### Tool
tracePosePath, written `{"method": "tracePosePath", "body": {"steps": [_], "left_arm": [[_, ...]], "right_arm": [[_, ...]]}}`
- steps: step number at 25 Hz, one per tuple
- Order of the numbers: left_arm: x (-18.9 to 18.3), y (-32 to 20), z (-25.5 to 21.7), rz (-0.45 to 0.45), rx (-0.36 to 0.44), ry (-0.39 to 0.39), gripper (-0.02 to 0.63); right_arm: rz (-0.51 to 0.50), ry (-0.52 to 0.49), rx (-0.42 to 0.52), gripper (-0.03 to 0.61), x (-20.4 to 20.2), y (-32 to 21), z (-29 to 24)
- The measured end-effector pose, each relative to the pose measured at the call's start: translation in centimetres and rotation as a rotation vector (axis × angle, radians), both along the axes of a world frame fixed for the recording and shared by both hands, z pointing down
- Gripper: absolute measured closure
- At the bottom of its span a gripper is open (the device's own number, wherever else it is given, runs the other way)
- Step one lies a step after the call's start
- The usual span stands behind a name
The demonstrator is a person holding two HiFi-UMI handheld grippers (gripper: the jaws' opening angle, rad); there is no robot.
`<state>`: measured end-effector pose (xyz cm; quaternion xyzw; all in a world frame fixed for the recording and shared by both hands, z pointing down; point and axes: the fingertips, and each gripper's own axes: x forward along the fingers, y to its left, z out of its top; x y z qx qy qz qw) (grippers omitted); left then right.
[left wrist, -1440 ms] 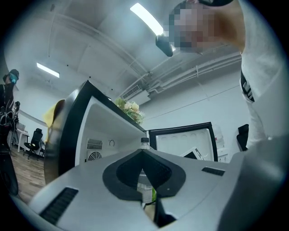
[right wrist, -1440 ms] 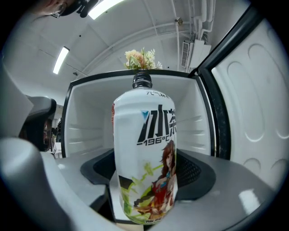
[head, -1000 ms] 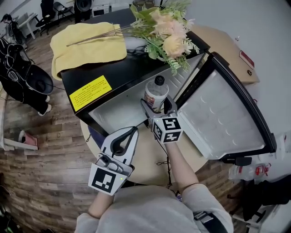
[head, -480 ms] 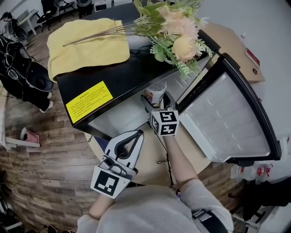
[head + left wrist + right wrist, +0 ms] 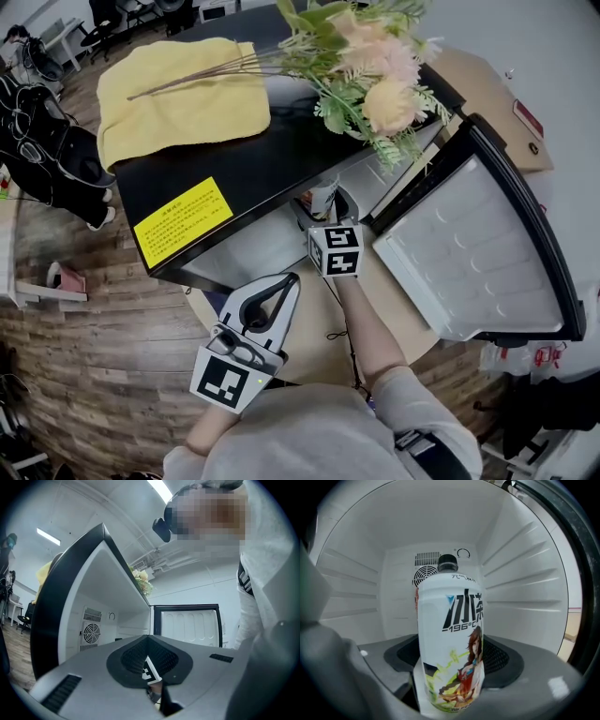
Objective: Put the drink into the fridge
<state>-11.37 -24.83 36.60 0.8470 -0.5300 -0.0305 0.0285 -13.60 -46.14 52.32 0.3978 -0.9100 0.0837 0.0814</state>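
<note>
Deeper inside the fridge (image 5: pixel 525 588) now, the drink (image 5: pixel 450 639) stands grasped in the right gripper (image 5: pixel 324 201). Behind it, the left gripper (image 5: pixel 281 282) is clenched, empty.

drink (image 5: pixel 450 639) — white-labelled bottle, black cap, upright, inside fridge (image 5: pixel 525 588) | fridge — black, door open

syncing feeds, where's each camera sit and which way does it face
Head view: on the person's head, looking steeply down at the fridge; left gripper, right gripper and forearms show.
Left gripper view: on the left gripper, tilted up at the fridge; shut jaws and a sweater show.
Right gripper view: on the right gripper, facing into the fridge; jaws hold the bottle.
Head and left gripper views share the open door.
</note>
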Motion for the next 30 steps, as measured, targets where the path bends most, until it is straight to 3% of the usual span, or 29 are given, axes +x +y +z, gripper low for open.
{"method": "tracePosePath", "body": {"steps": [30], "left_arm": [[-0.7,-0.1,0.6,-0.018,-0.020,0.003,0.606]], "right_arm": [[0.035,-0.011,0.035,0.172,0.1,1.4,1.8]]}}
